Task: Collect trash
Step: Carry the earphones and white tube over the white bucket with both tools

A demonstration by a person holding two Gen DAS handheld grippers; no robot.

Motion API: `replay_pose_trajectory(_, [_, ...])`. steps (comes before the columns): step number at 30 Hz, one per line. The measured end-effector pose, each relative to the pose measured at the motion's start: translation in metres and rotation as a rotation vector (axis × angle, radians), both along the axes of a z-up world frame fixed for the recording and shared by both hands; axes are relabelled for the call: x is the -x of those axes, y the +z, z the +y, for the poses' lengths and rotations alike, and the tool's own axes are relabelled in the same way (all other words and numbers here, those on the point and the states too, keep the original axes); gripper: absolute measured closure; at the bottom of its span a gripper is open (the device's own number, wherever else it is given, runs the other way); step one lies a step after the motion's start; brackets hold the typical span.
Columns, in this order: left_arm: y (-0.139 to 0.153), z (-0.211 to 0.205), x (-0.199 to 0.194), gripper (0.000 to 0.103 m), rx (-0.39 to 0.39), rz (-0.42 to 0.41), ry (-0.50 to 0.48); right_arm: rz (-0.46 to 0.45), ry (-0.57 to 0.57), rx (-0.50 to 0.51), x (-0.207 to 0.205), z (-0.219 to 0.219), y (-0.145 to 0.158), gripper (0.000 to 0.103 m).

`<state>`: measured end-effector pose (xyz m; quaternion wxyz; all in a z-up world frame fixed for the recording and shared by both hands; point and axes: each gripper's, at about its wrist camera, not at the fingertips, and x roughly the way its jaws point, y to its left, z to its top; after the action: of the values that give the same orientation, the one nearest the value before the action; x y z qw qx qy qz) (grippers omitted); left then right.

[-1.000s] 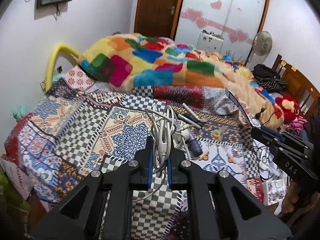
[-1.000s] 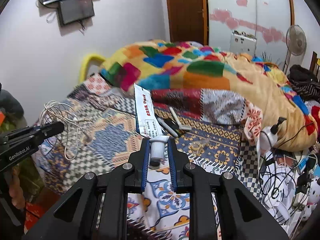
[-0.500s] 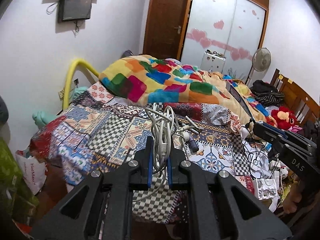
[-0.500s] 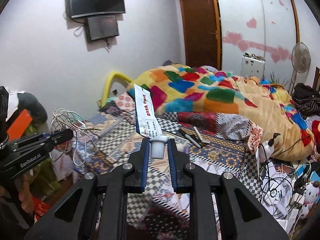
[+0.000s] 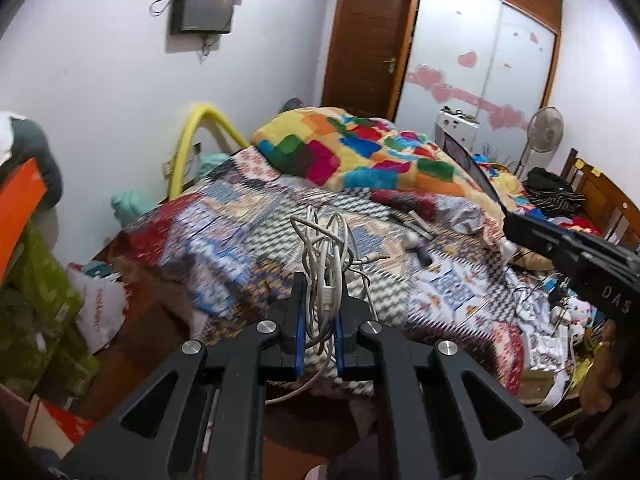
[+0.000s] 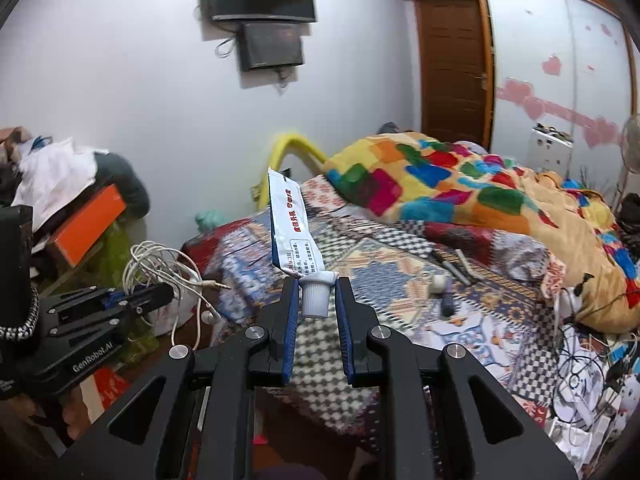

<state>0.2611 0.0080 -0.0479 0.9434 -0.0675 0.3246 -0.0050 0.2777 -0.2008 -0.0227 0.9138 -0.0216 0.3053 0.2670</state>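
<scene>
Left claw [image 5: 318, 334] clamps the tangled white cable [image 5: 325, 258]; right claw [image 6: 316, 312] clamps the tube [image 6: 291, 226] by its cap, its long axis pointing up and away over the bed [image 6: 400, 256]

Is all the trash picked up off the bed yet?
Not yet. Two things are already off the bed: the left hand-held gripper is shut on a tangle of white cables, and the right hand-held gripper grips a squeezed tube by its cap. No bin is visible, so dropping them off remains. Pens and a small bottle still lie on the bedspread.
</scene>
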Motion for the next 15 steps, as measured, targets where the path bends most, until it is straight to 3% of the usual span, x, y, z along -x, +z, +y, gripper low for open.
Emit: replay_pose_trajectory(15, [-0.051,0.105,0.07,0.093,-0.002,0.114,0.192,0.16,0.207,0.063,0.036,0.104,-0.059,0.086])
